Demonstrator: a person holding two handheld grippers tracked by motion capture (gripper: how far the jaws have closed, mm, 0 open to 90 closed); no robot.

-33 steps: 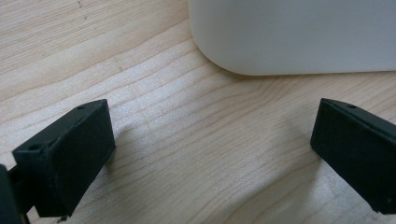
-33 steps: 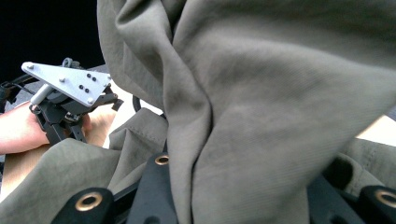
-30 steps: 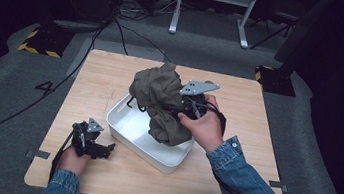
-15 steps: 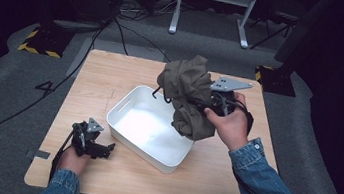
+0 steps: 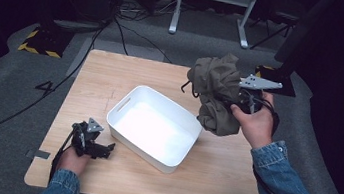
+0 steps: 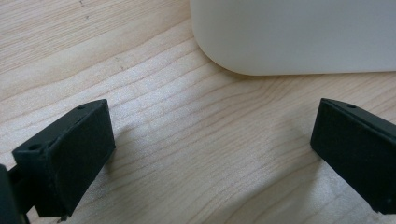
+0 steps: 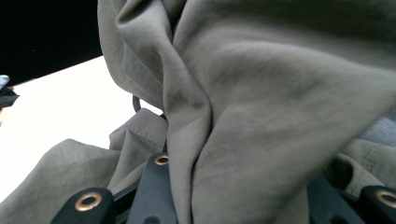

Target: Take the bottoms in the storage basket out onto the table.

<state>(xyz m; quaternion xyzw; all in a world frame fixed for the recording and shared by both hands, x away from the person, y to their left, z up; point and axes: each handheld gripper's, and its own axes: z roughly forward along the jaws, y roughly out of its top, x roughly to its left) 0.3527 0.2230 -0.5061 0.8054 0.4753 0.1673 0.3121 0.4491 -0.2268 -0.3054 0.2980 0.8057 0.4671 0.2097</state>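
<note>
Wooden table (image 5: 152,77), light grain, with dark grey carpet around it. White plastic bin (image 5: 154,127) sat near the table's middle, turned at an angle to the edges, a handle slot cut in its left end wall. Interior bare and white.

Right gripper (image 5: 236,101) was held up above the table's right side, beside the bin's far right corner and clear of it. The person's right hand (image 5: 255,122) wrapped the handle, denim sleeve (image 5: 284,180) running back toward the bottom edge. The grey three-cornered plate (image 5: 259,82) sat on top. The jaws were clamped on a bunched olive-green garment (image 5: 216,90), which hung in a crumpled mass around them, off the tabletop, its lower fold hanging just beside the bin's rim. A dark drawstring loop (image 5: 187,87) dangled from the left of the bundle. In the right gripper view the garment's (image 7: 261,107) folds draped over the black jaws, with brass-ringed holes showing along their lower parts; the pale bin lay behind at left.

Left gripper (image 5: 105,149) rested low at the near left of the table, in the person's left hand (image 5: 74,157), pointed toward the bin and just short of its near left corner. In the left gripper view its jaws stood wide apart, nothing between them but bare wood (image 6: 196,154), with the bin's rounded white corner (image 6: 289,37) just ahead.

Cables and a metal stand base lay on the floor beyond the table.
</note>
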